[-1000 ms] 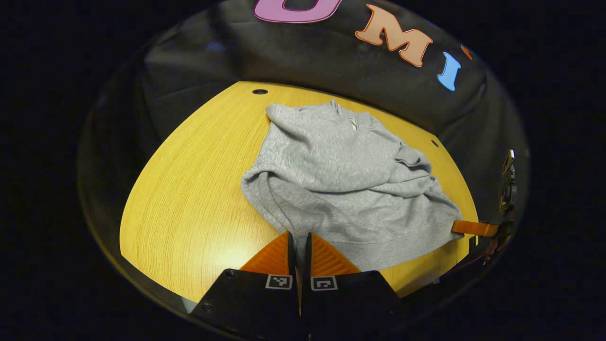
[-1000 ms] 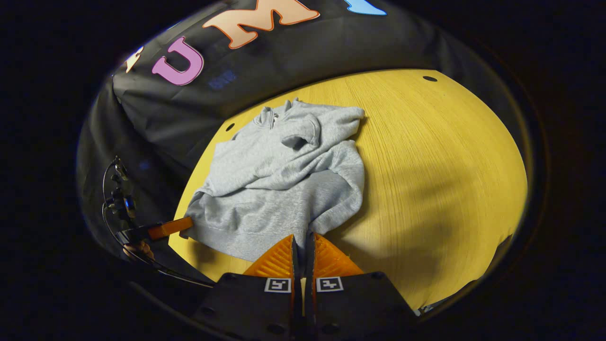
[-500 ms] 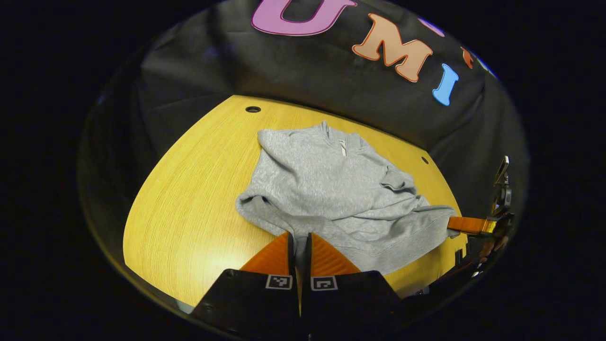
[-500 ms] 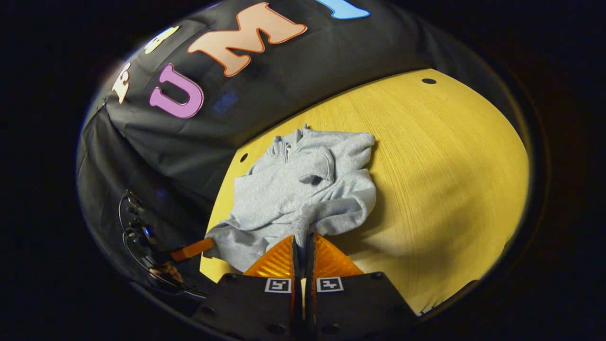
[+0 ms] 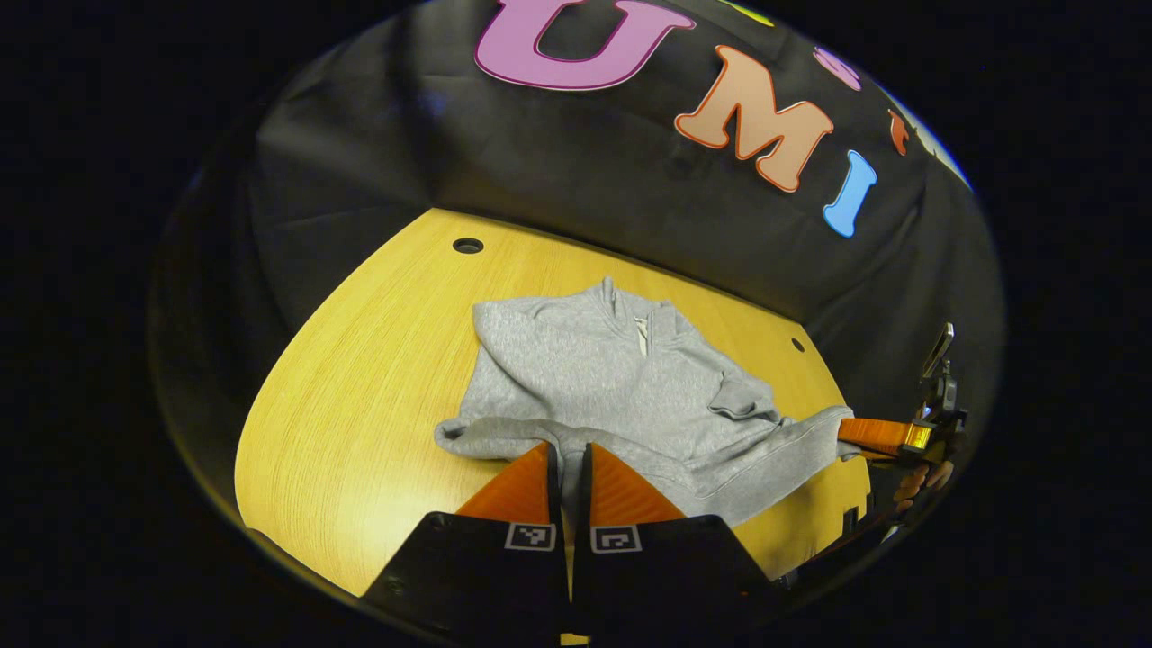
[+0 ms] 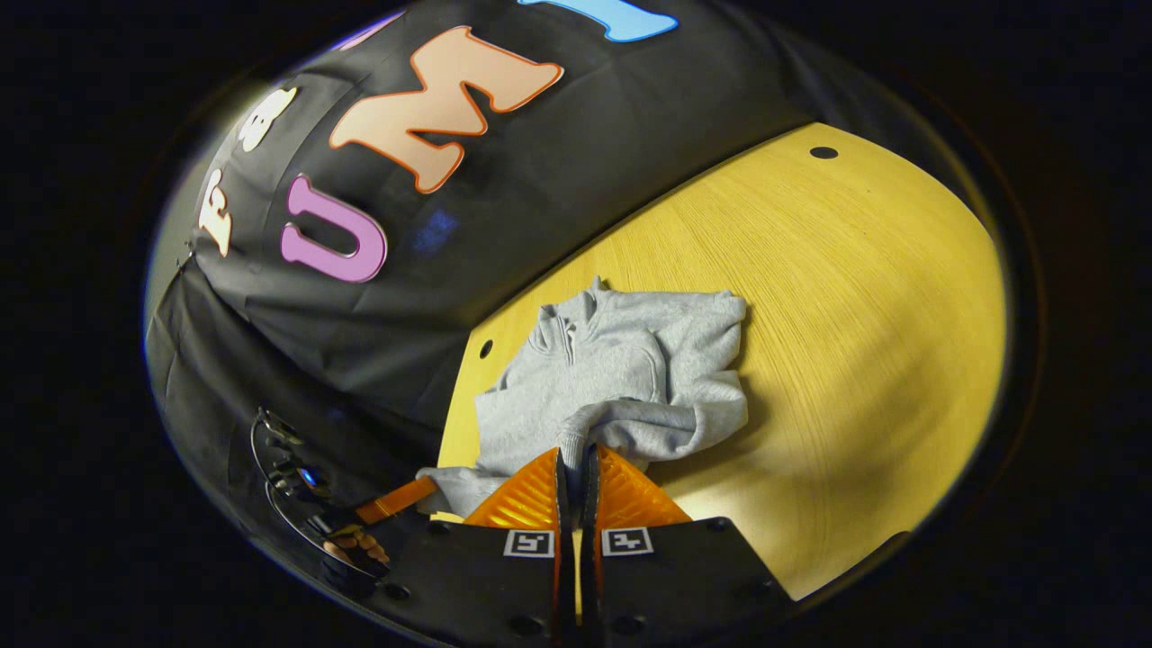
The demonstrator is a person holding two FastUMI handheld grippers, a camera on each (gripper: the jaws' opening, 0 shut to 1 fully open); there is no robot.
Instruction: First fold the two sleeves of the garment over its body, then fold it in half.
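I am looking across the yellow wood-grain table, which is taking up most of the lower half of both views and is showing small dark round holes near its far edge. The grey fleece sweatshirt with a short zip collar is lying on it toward the far side, collar pointing at the black cloth wall, with both sleeves already folded in over the body. Its near hem is hanging lifted off the table between my two grippers, so the lower half is arching up over the rest. In the left gripper view, my left gripper is pinching one corner of that hem, with both fingers pressed together on the cloth and a strip of grey showing in the narrow gap. In the right gripper view, my right gripper is doing likewise, its fingers squeezed on a bunched fold of the sweatshirt at the other hem corner. Each view is also catching the opposite gripper at the frame's edge, gripping the fabric, with a hand holding it.
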